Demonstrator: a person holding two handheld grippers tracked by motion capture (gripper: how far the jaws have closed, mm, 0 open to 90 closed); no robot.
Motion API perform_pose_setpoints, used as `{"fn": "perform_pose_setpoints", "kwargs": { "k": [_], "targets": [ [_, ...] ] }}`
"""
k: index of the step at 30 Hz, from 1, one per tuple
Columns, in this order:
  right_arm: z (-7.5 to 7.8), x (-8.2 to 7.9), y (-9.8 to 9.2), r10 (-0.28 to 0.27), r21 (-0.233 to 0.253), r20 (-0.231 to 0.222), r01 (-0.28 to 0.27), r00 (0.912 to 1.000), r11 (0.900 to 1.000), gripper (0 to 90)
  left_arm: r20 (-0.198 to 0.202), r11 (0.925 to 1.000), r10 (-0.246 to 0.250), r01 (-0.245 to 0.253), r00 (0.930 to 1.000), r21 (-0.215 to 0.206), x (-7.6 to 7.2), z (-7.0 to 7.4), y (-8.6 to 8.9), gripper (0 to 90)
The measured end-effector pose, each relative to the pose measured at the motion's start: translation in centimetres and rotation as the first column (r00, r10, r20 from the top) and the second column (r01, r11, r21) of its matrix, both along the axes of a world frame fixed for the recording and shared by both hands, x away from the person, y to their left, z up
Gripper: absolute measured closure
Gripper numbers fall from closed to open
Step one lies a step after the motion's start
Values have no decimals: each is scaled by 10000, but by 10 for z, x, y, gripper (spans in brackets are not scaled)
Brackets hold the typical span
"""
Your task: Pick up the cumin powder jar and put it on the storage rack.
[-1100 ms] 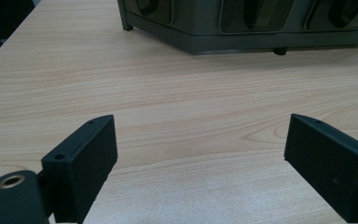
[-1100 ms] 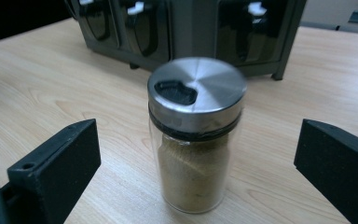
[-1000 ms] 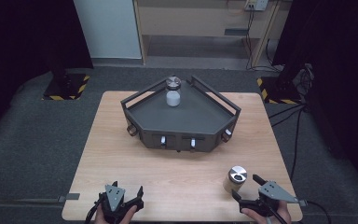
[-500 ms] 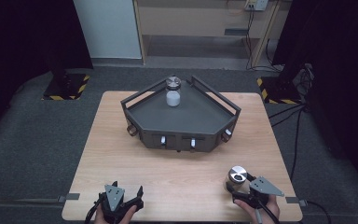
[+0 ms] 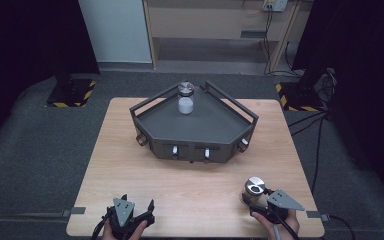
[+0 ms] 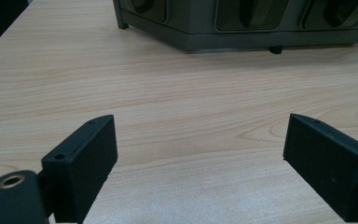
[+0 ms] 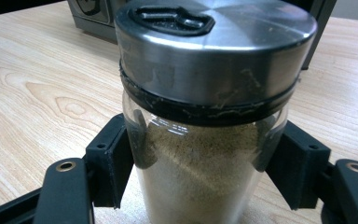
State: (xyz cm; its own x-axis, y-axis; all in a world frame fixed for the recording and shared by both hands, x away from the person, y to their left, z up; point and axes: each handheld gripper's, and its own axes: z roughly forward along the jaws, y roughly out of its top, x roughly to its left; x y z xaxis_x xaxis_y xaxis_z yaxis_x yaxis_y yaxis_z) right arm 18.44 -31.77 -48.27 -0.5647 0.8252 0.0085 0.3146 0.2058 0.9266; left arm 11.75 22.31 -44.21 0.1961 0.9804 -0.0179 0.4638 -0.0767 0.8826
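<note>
Right now your right gripper (image 7: 200,172) has its matte black jaws pressed against both sides of a clear glass spice jar (image 7: 209,154), round, filled with fine tan powder and capped by a brushed steel lid (image 7: 216,44). It stands at the near right of the pale wood-grain table (image 5: 130,170). Your left gripper (image 6: 205,158) is spread wide over bare wood. A second, white-filled jar (image 5: 185,101) stands in the angular dark metal tray (image 5: 215,127).

I work in a lab-style test bay: my wooden table (image 5: 130,165) stands on grey carpet (image 5: 35,150), hemmed by black curtains (image 5: 25,40), with hazard-striped stand bases (image 5: 72,92) and loose cables (image 5: 310,125) behind.
</note>
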Motion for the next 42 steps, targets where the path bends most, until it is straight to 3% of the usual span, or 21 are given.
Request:
{"fn": "perform_pose_setpoints", "kwargs": {
  "k": [4,7,18,24,30,37,42],
  "targets": [
    [9,0,2,-4,-61,7,4,10000,10000,311,23,10000,11,-11,10000,-93,-1,0,1,89],
    [22,-2,2,124,-55,306,-122,9995,9999,311,44,9999,16,-16,10000,-143,-2,0,2,89],
    [85,-1,9,324,308,1517,-375,9879,9988,311,34,9996,22,-21,10000,-284,-1,0,4,89],
    [121,11,17,508,260,2137,-577,9756,9980,311,28,9997,7,-6,10000,-246,-1,0,5,89],
    [147,22,21,466,413,2462,-585,9681,9974,312,30,9997,14,-13,10000,-252,0,0,6,90],
    [172,40,25,458,277,2593,-548,9647,9981,311,5,9997,-13,13,10000,-242,1,0,7,91],
    [181,56,31,357,312,2688,-458,9625,9985,311,57,9997,-56,57,10000,-254,0,1,7,91]
  ]
}}
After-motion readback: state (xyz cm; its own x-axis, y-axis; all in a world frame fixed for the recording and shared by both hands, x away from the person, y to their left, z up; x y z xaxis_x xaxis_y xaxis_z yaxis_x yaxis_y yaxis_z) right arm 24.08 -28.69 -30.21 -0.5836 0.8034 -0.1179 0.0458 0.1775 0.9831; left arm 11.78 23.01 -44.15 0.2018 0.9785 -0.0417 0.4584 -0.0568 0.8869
